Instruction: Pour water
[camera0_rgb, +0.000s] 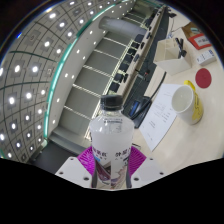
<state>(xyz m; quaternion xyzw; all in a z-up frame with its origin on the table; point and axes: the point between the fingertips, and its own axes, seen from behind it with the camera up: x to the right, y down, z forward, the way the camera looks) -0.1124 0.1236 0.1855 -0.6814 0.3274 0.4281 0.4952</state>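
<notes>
Item: clear water bottle (111, 140), pinched by our gripper (112, 168) between its pink pads (92, 160); beyond it we noted a white cup (180, 100) on the table (190, 150).

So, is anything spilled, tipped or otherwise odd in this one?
No spill shows. The whole view is tilted, so the desk and the white cup slant. The capped water bottle sits gripped between the gripper fingers, short of the cup. Papers lie under the cup.

White table (190, 150) with cup (181, 99), paper (160, 118).
</notes>
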